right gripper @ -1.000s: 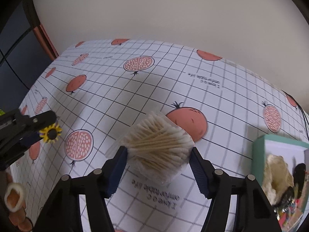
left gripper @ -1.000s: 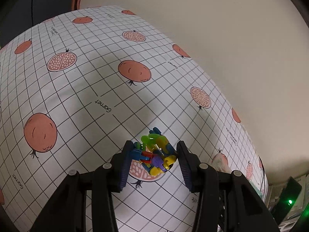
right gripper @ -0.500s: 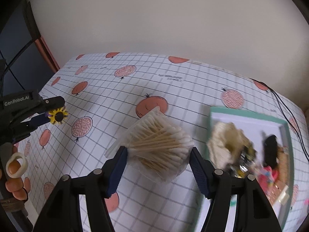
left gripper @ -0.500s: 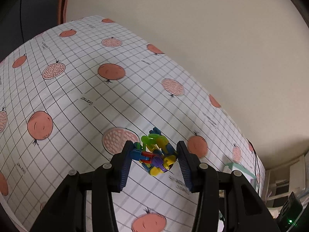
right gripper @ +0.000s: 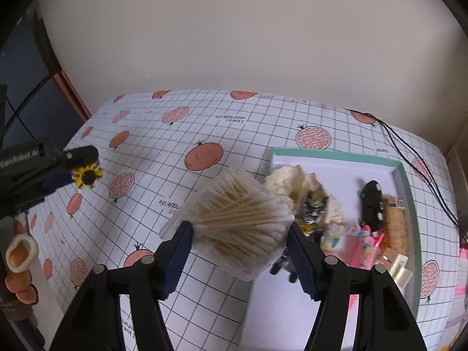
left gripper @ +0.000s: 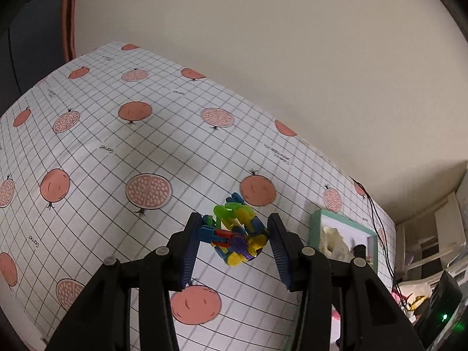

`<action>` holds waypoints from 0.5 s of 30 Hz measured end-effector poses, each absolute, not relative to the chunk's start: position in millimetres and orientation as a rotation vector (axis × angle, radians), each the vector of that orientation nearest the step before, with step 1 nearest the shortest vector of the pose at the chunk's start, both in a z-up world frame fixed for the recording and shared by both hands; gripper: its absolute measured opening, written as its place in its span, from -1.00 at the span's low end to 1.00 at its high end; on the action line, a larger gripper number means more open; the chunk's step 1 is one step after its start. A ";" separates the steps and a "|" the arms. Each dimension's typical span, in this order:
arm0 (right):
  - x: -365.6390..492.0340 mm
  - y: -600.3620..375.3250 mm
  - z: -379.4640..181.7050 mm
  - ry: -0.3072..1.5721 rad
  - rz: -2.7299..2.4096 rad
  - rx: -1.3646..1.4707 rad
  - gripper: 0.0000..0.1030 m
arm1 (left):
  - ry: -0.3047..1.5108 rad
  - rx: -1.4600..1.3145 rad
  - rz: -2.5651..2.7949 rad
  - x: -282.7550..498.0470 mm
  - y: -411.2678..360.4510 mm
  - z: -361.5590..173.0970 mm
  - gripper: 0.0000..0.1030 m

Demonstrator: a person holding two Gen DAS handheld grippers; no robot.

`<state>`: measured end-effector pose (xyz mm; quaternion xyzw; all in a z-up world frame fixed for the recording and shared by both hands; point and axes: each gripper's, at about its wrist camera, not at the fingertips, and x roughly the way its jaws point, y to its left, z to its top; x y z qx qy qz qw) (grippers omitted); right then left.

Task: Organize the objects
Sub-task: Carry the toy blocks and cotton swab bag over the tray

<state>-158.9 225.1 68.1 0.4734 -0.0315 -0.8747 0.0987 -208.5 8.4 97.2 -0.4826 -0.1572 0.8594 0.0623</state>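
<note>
My left gripper (left gripper: 234, 235) is shut on a multicoloured plastic toy (left gripper: 237, 234) made of green, yellow, blue, red and purple pieces, held above the tablecloth. In the right wrist view that same gripper (right gripper: 74, 169) shows at the far left with the toy's yellow end (right gripper: 87, 175). My right gripper (right gripper: 239, 242) is shut on a clear bag of cotton swabs (right gripper: 234, 222), held over the left edge of a teal-rimmed tray (right gripper: 409, 187). The teal-rimmed tray (left gripper: 314, 225) also appears right of the toy in the left wrist view.
The tray holds a cream crumpled item (right gripper: 288, 181), a black toy car (right gripper: 371, 204), a cork block (right gripper: 397, 228), pink pieces and a hair clip (right gripper: 400, 269). A black cable (right gripper: 409, 158) runs across the pomegranate-print tablecloth (right gripper: 163, 152). A wall stands behind; clutter lies at the right (left gripper: 438, 307).
Both grippers moved right with their loads. The swab bag now hangs over the tray's left edge, and the tray has come into the left wrist view.
</note>
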 end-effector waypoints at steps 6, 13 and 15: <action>-159.4 260.5 73.9 -0.166 -2.621 1.412 0.32 | -0.377 -1.453 2.532 -199.3 53.8 97.1 -0.07; -162.1 319.4 75.9 -0.257 -2.701 1.489 0.32 | -0.235 -1.469 2.396 -184.4 122.0 85.0 -0.07; -160.0 335.6 72.3 -0.268 -2.725 1.524 0.32 | -0.202 -1.486 2.343 -180.0 140.7 79.1 -0.07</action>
